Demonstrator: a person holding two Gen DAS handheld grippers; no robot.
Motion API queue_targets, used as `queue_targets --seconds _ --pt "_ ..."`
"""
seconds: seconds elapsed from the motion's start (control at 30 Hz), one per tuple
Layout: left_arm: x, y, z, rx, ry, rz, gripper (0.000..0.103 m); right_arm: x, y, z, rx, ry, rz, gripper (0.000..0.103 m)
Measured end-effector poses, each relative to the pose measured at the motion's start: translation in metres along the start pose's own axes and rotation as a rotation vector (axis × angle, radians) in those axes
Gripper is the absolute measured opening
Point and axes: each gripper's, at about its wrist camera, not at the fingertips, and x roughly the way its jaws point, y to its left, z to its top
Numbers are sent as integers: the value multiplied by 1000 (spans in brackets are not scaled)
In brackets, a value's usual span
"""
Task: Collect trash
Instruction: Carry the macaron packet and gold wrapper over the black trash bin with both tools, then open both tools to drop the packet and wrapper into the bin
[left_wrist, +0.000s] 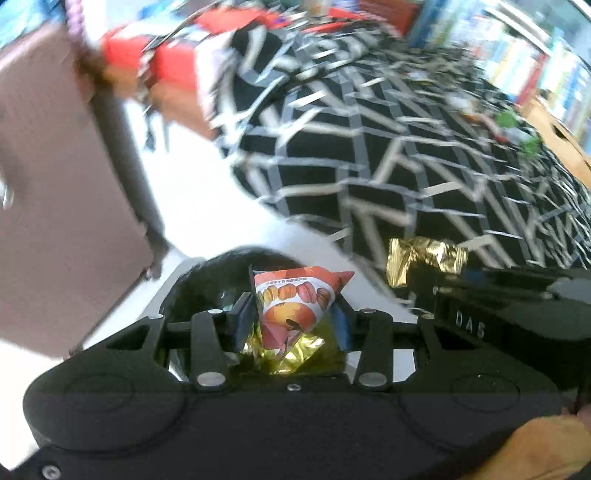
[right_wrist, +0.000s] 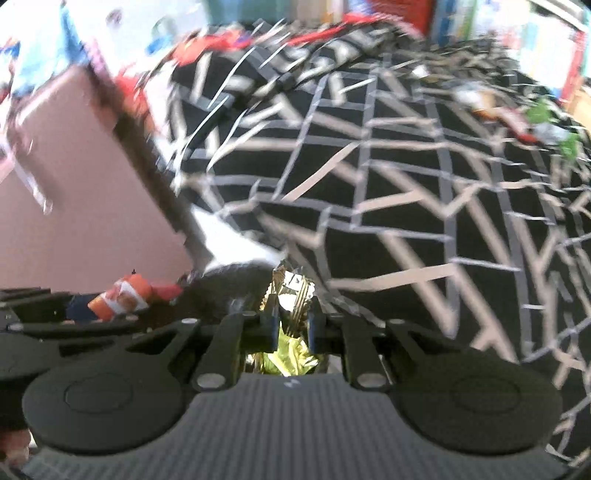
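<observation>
My left gripper (left_wrist: 293, 314) is shut on an orange and white snack packet (left_wrist: 295, 306) printed with macarons, with gold foil under it. My right gripper (right_wrist: 291, 314) is shut on a crumpled gold foil wrapper (right_wrist: 291, 291). In the left wrist view that gold foil wrapper (left_wrist: 424, 258) and the right gripper's black body show at the right. The right wrist view shows the snack packet (right_wrist: 123, 297) at the left, in the other gripper. A dark round thing (left_wrist: 229, 280), perhaps a bin with a black liner, lies just beyond both grippers.
A bed with a black cover in white and grey lines (left_wrist: 388, 147) fills the right and far side. More small litter (right_wrist: 517, 118) lies on it far right. A pink-brown suitcase (left_wrist: 55, 206) stands left on the white floor (left_wrist: 195, 192). Red boxes (left_wrist: 177, 62) lie beyond.
</observation>
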Motion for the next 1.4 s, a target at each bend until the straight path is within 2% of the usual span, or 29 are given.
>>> queue_targets --seconds 0.17,0.43,0.7,0.87,0.9,0.97,1.0,1.07,1.13,1.2,1.27,1.4 --pt "44 44 -19 -68 27 17 42 44 24 -17 -54 47 14 18" --pt "134 100 -35 -49 107 24 42 126 57 -47 -62 116 -29 18" --pt "189 111 -52 -21 172 0 44 174 60 -66 -20 162 -79 19" --pt "205 107 -60 5 178 -5 45 195 59 -69 5 177 -97 21" --pt "208 107 -60 8 179 -6 45 198 59 -71 7 178 -97 24" --pt "212 105 -62 14 181 -4 47 201 58 -73 8 175 -100 37" --pt "213 104 -63 17 181 0 50 202 58 -74 11 173 -101 44" --pt "214 107 -61 15 180 21 54 203 59 -75 18 168 -103 48" --pt "214 110 -60 5 176 55 70 204 58 -74 26 162 -108 50" --pt "212 116 -57 -16 171 81 79 201 57 -73 38 157 -113 55" --pt "207 121 -54 -34 170 73 81 196 56 -70 45 151 -115 59" --pt "190 125 -44 -52 181 51 84 174 61 -60 47 145 -125 61"
